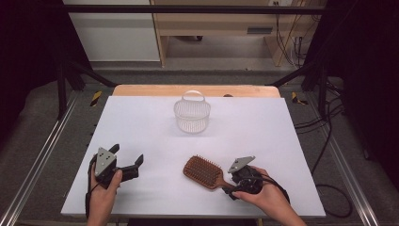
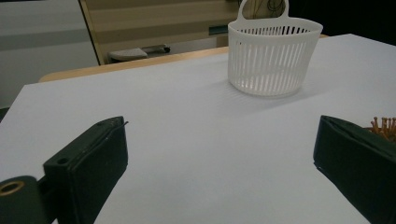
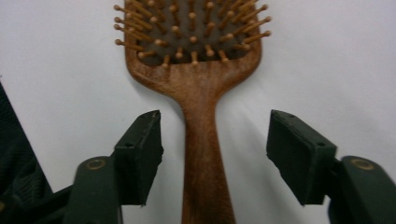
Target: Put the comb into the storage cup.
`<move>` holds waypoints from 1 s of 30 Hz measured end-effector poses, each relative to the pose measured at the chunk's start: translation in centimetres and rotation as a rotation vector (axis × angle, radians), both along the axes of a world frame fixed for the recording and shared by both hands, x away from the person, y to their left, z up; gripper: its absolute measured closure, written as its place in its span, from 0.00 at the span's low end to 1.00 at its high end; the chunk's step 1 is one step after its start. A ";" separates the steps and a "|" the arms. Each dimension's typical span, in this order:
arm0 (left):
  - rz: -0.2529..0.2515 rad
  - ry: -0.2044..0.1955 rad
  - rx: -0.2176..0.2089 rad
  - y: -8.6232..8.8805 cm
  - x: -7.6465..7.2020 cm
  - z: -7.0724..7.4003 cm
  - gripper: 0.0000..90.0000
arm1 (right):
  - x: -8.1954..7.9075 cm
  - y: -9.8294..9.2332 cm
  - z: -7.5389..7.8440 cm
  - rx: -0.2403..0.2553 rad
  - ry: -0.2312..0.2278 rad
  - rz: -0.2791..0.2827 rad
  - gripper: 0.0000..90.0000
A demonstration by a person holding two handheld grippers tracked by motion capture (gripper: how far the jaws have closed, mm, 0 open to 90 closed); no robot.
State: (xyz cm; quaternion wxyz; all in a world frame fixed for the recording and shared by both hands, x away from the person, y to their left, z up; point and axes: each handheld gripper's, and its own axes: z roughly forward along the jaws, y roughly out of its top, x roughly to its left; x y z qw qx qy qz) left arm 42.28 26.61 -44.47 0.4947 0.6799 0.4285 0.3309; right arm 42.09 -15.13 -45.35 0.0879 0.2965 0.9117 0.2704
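Brown wooden paddle hairbrush [image 1: 203, 171] is lying bristles-up on white worktop [image 1: 155, 141], stiff, prob light. Right tool [image 3: 215, 154] is straddling its narrow handle, pads half-open, not touching yet; best grip there. Left tool [image 1: 128, 160] is resting wide, empty.

- Left gripper [image 2: 219, 154]: two black jaws rise from the bottom corners, standing wide apart with bare table between them; nothing held
- Left jaw: flat black pad, small hole near its base, brass-ringed pivot at the bottom edge
- Table [image 2: 177, 121]: white top, wooden edge along the far side
- Basket [image 2: 273, 56]: white plastic, slotted wall, loop handle at the back rim; upright on the table, far right, well apart from the jaws; looks empty
- Brush [image 2: 384, 127]: a few brown pins just behind the right jaw, the rest hidden
- Background: pale wooden furniture and a grey wall panel beyond the table
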 end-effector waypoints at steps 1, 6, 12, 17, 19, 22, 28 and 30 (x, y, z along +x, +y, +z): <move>0.001 0.000 0.000 0.0 0.0 0.0 0.04 | -0.1 0.2 0.0 -0.003 0.005 0.000 0.42; -0.003 -0.002 0.002 -0.1 0.0 0.0 0.04 | 0.0 0.9 -0.3 -0.024 0.022 0.022 0.53; -0.006 -0.003 0.002 -0.1 -0.1 0.0 0.04 | 0.3 1.3 -0.3 -0.050 0.043 0.034 0.61; -0.009 -0.005 0.006 -0.2 -0.1 0.1 0.04 | 0.4 1.6 -0.4 -0.073 0.052 0.029 0.67; -0.011 -0.006 0.007 -0.3 -0.1 0.1 0.04 | 0.5 1.7 -0.4 -0.080 0.053 0.032 0.69; -0.013 -0.007 0.010 -0.3 -0.1 0.1 0.04 | 0.6 2.1 -0.3 -0.099 0.055 0.042 0.72; -0.011 -0.009 0.011 -0.5 0.0 0.2 0.04 | 0.8 2.5 -0.1 -0.135 0.084 0.035 0.74; -0.012 -0.009 0.013 -0.5 0.0 0.2 0.04 | 0.9 2.6 -0.1 -0.142 0.091 0.038 0.75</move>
